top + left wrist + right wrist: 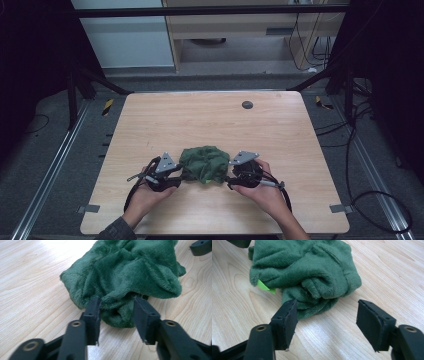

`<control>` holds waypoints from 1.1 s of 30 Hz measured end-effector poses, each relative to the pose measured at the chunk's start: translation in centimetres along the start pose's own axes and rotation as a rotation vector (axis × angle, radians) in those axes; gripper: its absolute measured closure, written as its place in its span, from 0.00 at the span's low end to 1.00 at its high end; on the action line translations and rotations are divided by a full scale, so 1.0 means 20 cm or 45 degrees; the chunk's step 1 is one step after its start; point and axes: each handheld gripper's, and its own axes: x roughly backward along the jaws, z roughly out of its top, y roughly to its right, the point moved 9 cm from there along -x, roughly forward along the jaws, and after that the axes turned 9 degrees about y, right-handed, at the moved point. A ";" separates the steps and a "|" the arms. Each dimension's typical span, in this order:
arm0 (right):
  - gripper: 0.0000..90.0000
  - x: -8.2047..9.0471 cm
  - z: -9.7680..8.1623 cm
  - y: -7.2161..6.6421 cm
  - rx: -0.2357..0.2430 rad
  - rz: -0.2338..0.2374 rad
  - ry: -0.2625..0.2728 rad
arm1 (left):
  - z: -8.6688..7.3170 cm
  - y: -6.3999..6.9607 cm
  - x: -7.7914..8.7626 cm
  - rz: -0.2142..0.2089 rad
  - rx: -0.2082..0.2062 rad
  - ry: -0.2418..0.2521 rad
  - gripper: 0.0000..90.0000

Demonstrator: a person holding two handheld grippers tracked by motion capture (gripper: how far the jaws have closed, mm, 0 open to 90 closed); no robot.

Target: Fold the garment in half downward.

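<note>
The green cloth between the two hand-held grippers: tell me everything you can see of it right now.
The green cloth is dark green, plush fleece by the look of it, bunched into a rumpled heap with folds and seams showing. A small bright-green tag sticks out of one fold in the right gripper view. It lies on the wooden table, near the person's edge. The left hand-held gripper has a fold between its open jaws; the right hand-held gripper stands open at its opposite edge, one pad beside the fabric.

High view overlooks table (210,120); claw views share cloth (125,272)
</note>
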 end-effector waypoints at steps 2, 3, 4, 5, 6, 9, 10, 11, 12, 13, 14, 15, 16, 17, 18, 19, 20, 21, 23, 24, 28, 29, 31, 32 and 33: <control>0.32 0.00 0.00 -0.01 -0.002 0.008 -0.001 | 0.00 0.00 0.00 0.001 0.006 0.000 0.57; 0.31 0.00 0.00 -0.01 0.001 0.013 0.002 | 0.00 0.00 0.00 0.002 0.001 -0.003 0.54; 0.30 0.00 0.00 -0.02 0.004 0.014 -0.001 | 0.00 0.00 0.01 0.006 -0.002 -0.007 0.52; 0.29 0.00 0.00 -0.02 0.008 0.016 0.000 | 0.00 0.01 0.01 0.002 0.001 -0.005 0.49; 0.27 0.00 0.00 -0.02 0.010 0.020 0.000 | 0.00 0.01 0.01 -0.003 0.001 -0.006 0.46; 0.24 0.01 0.00 -0.04 0.014 0.027 -0.004 | 0.00 0.03 0.01 -0.005 0.013 -0.014 0.36; 0.22 0.01 0.00 -0.04 0.015 0.034 -0.006 | 0.00 0.03 0.01 -0.009 0.014 -0.016 0.33; 0.21 0.01 0.00 -0.05 0.014 0.036 -0.012 | 0.00 0.04 0.01 -0.008 0.011 -0.016 0.30; 0.18 0.01 0.00 -0.06 0.023 0.039 -0.012 | 0.00 0.04 0.01 -0.010 0.014 -0.020 0.25; 0.18 0.01 0.00 -0.06 0.023 0.039 -0.012 | 0.00 0.05 0.01 -0.005 0.018 -0.028 0.25; 0.16 0.01 -0.01 -0.06 0.024 0.045 -0.020 | 0.00 0.05 0.01 -0.005 0.022 -0.034 0.23; 0.15 0.02 -0.01 -0.07 0.024 0.049 -0.034 | -0.01 0.05 0.01 -0.006 0.025 -0.042 0.20; 0.15 0.02 -0.01 -0.07 0.031 0.049 -0.027 | -0.01 0.06 0.02 -0.008 0.027 -0.046 0.18; 0.14 0.02 -0.01 -0.08 0.037 0.054 -0.022 | -0.01 0.06 0.02 -0.015 0.026 -0.049 0.17; 0.13 0.03 -0.01 -0.08 0.039 0.056 -0.026 | -0.01 0.07 0.02 -0.020 0.025 -0.053 0.15; 0.12 0.03 -0.02 -0.08 0.040 0.063 -0.028 | -0.01 0.07 0.03 -0.022 0.021 -0.054 0.15; 0.12 0.04 -0.02 -0.09 0.050 0.064 -0.029 | -0.01 0.08 0.03 -0.022 0.020 -0.052 0.14; 0.11 0.05 -0.02 -0.09 0.056 0.069 -0.026 | -0.01 0.08 0.04 -0.024 0.018 -0.055 0.13; 0.09 0.06 -0.02 -0.10 0.070 0.086 -0.029 | -0.02 0.09 0.04 -0.034 0.006 -0.065 0.11; 0.09 0.06 -0.02 -0.10 0.080 0.095 -0.025 | -0.02 0.09 0.05 -0.035 -0.001 -0.070 0.10; 0.08 0.09 -0.03 -0.10 0.098 0.102 -0.013 | -0.02 0.10 0.07 -0.052 -0.024 -0.087 0.08; 0.08 0.10 -0.03 -0.09 0.110 0.101 -0.005 | -0.02 0.10 0.07 -0.055 -0.022 -0.085 0.08; 0.08 0.11 -0.03 -0.09 0.109 0.098 -0.001 | -0.02 0.10 0.08 -0.062 -0.035 -0.094 0.08; 0.08 0.11 -0.03 -0.08 0.110 0.097 -0.002 | -0.02 0.10 0.08 -0.065 -0.036 -0.097 0.08; 0.08 0.12 -0.03 -0.08 0.110 0.100 0.003 | -0.02 0.10 0.09 -0.066 -0.039 -0.103 0.08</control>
